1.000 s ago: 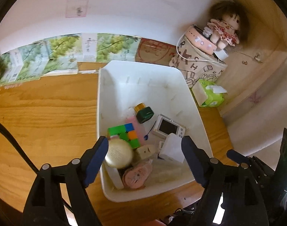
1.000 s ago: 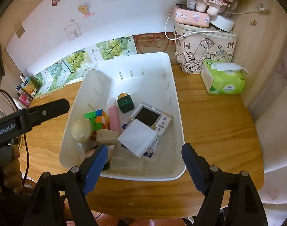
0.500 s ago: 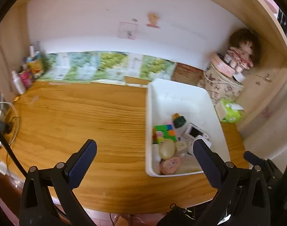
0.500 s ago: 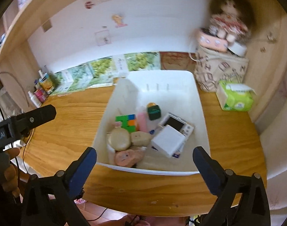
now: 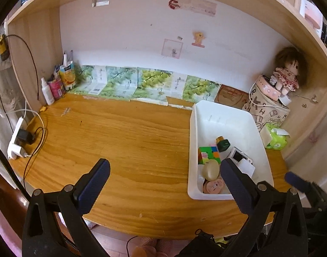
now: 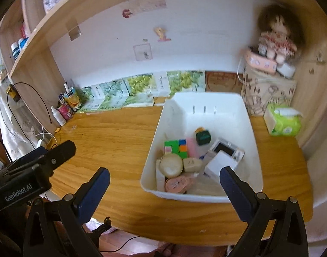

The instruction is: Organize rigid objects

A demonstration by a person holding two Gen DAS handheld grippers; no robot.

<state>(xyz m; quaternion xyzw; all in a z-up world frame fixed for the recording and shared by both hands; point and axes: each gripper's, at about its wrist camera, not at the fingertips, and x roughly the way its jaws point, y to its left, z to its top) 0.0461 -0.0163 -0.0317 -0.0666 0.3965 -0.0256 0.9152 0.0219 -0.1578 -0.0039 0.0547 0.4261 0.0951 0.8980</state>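
A white plastic bin (image 5: 234, 115) (image 6: 206, 100) sits at the right of the wooden desk. Piled in its near half are a colour cube (image 6: 177, 147), a dark green bottle (image 6: 203, 136), a small camera (image 6: 226, 150), a white box (image 6: 219, 163), a round cream tin (image 6: 171, 166) and a pink round case (image 6: 177, 183). My left gripper (image 5: 163, 181) hangs wide open over the desk's front edge, left of the bin, with nothing between its fingers. My right gripper (image 6: 163, 189) is also open and empty, above the bin's near left corner.
A doll (image 5: 286, 72) sits on a patterned bag (image 5: 264, 109) at the back right, beside a green tissue pack (image 5: 276, 139). Bottles and cups (image 5: 56, 84) stand at the back left. A power strip with cables (image 5: 17, 137) lies at the left edge. Printed cartons (image 5: 142, 83) line the wall.
Both grippers have pulled back and up from the bin, and their jaws have spread wider. The left view has swung left and now takes in the bare desk.
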